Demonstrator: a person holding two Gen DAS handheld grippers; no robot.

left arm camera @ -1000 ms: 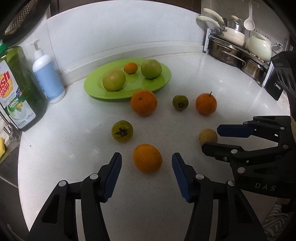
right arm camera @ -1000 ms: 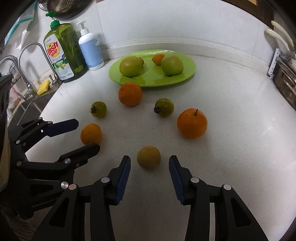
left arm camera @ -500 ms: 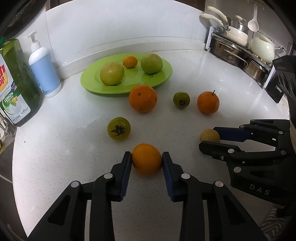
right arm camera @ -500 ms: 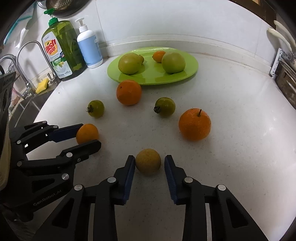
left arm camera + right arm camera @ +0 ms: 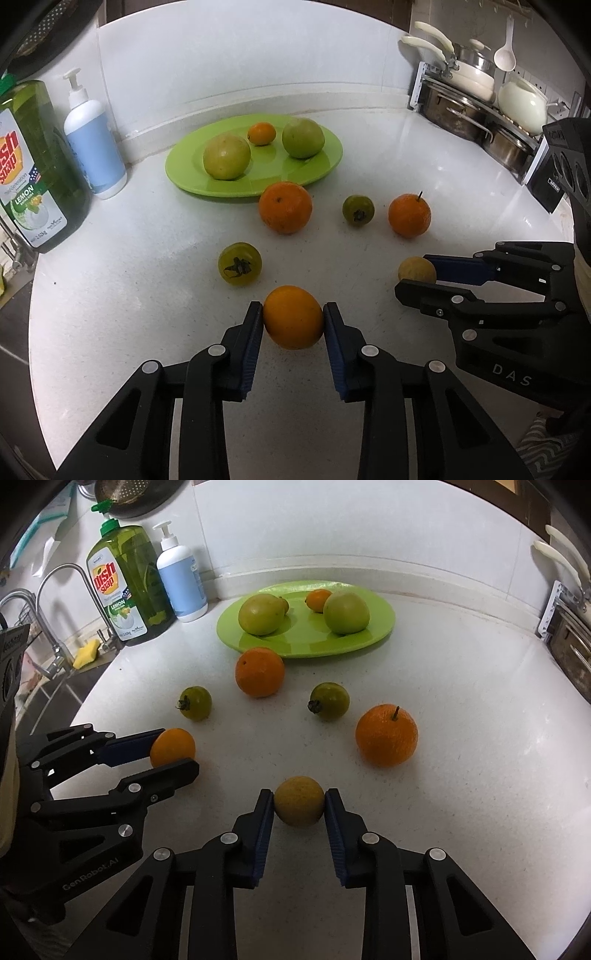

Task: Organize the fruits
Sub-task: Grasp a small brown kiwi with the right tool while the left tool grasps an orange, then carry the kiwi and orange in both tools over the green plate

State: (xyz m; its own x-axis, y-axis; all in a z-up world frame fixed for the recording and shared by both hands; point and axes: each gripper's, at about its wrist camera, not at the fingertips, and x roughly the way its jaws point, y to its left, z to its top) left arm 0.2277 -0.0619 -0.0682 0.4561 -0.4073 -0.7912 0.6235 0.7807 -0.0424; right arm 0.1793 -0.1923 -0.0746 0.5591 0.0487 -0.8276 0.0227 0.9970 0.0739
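Observation:
My left gripper (image 5: pixel 293 314) is shut on a smooth orange (image 5: pixel 293 325) that rests on the white counter, one blue pad on each side. In the right wrist view my right gripper (image 5: pixel 299 797) has its jaws closing on a small yellow-brown fruit (image 5: pixel 299 805), and both pads touch it. Further back lies a green plate (image 5: pixel 325 162) with two green fruits and a small orange on it. Loose in front of the plate are a large orange (image 5: pixel 285 207), a stemmed orange (image 5: pixel 409 215) and two small green fruits (image 5: pixel 240 263) (image 5: pixel 358 210).
A green dish soap bottle (image 5: pixel 33 166) and a blue pump bottle (image 5: pixel 94 147) stand at the back left against the wall. Beyond the counter's left edge are a tap (image 5: pixel 55 602) and a sink. A rack of pots (image 5: pixel 480 103) fills the back right corner.
Both grippers stood open around their fruits a second ago. The left jaws have closed on the orange and the right jaws on the yellow-brown fruit. Neither hand has shifted.

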